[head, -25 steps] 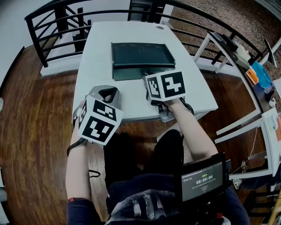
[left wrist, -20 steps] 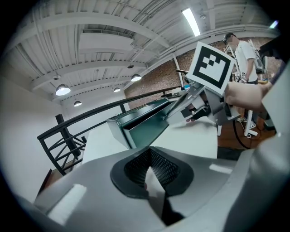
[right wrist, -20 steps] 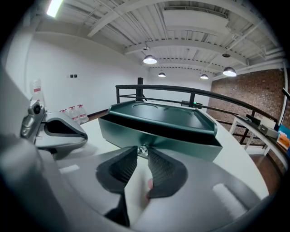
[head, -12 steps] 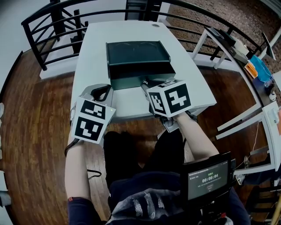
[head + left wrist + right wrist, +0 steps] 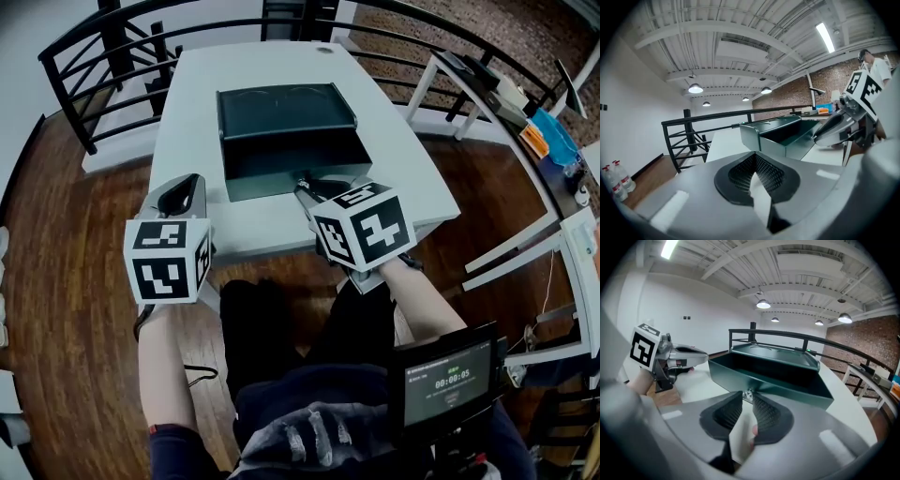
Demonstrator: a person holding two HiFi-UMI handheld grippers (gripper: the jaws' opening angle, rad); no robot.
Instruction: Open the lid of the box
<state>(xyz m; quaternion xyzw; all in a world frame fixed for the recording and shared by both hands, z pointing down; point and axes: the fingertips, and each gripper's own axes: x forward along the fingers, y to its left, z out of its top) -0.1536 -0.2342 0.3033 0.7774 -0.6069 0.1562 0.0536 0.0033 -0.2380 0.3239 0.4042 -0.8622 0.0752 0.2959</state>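
A dark green box (image 5: pixel 286 112) lies on the white table (image 5: pixel 187 103), and a dark gap shows between its top panel and its front panel. At the middle of that front panel my right gripper (image 5: pixel 307 186) has its jaws closing on a small metal clasp (image 5: pixel 749 393), which sits between the fingertips (image 5: pixel 747 398). My left gripper (image 5: pixel 190 186) hovers at the table's near left edge, apart from the box (image 5: pixel 783 133). Its jaws (image 5: pixel 754 157) are shut with nothing between them. The left gripper view shows the right gripper (image 5: pixel 834 131) at the box front.
A black railing (image 5: pixel 103 56) runs round the table's far and left sides. White desks with clutter (image 5: pixel 487 84) stand to the right. A small timer screen (image 5: pixel 445 380) sits near my right arm. Wooden floor surrounds the table.
The dark gap at the box's front has widened as my right gripper drew toward me with the front panel. My left gripper has shifted left and turned.
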